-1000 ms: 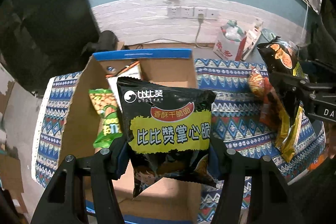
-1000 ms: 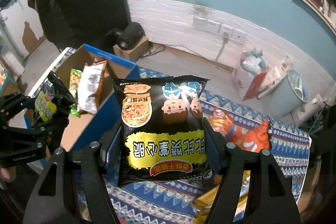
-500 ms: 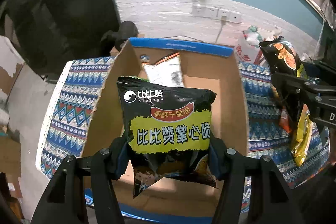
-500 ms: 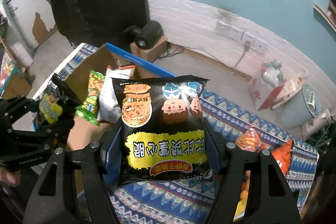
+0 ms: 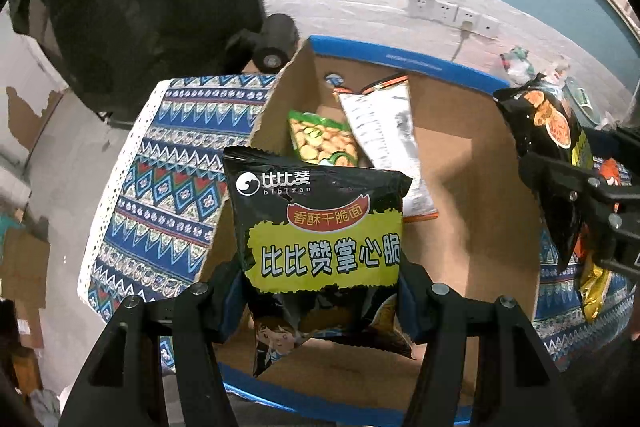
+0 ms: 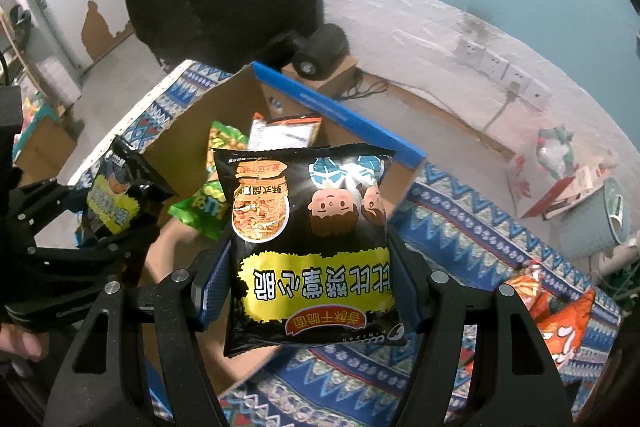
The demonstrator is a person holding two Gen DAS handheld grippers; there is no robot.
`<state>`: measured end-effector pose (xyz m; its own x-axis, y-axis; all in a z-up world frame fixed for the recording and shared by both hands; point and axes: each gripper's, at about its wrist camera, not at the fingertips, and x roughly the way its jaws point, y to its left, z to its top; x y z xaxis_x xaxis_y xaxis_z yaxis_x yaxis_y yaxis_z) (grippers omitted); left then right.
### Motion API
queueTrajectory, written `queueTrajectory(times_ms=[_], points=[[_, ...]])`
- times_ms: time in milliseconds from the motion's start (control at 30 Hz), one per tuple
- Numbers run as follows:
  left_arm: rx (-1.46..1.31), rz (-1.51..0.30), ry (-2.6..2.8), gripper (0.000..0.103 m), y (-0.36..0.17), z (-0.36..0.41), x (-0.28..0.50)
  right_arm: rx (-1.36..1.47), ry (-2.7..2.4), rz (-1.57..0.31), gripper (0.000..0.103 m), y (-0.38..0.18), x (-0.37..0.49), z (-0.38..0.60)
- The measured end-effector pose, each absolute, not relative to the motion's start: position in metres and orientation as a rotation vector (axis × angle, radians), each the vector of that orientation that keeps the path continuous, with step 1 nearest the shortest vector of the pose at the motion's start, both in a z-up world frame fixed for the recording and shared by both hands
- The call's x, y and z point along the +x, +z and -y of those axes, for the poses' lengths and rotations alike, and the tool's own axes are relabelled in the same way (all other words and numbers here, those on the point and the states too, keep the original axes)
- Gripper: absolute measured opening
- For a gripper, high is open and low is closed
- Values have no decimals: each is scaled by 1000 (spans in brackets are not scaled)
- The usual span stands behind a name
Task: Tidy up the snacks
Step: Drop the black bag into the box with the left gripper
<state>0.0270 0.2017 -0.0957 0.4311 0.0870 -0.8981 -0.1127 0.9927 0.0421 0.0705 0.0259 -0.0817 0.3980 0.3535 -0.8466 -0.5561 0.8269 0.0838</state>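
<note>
My left gripper [image 5: 320, 291] is shut on a black and yellow noodle snack bag [image 5: 320, 239], held above the open cardboard box [image 5: 472, 187]. My right gripper [image 6: 308, 291] is shut on a second black noodle snack bag [image 6: 308, 227], held upside down over the box's right wall [image 6: 340, 111]. Inside the box lie a green snack bag [image 5: 320, 143] and a white snack bag [image 5: 384, 131]. Each gripper shows at the edge of the other's view, the right one [image 5: 576, 211] and the left one [image 6: 92, 227].
The box stands on a blue patterned tablecloth [image 5: 168, 171]. Orange snack bags [image 6: 560, 319] lie on the cloth to the right. A black roll [image 6: 320, 51] on a small carton, wall sockets [image 6: 500, 67] and a pale basket [image 6: 600, 219] stand beyond the table.
Both grippers have moved left with their bags. The box now fills more of both views, and the green bag inside shows again in the left wrist view.
</note>
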Motion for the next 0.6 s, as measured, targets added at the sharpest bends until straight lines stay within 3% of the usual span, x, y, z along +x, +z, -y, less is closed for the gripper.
queueTrajectory(times_ms=[200, 400, 600], points=[[-53, -1145, 137, 64, -100, -212, 27, -234, 609, -1033, 69, -91, 70, -42], [-36, -1150, 170, 77, -100, -216, 27, -237, 625, -1050, 69, -97, 73, -50], [-38, -1146, 173, 77, -97, -219, 27, -237, 644, -1070, 69, -103, 73, -56]])
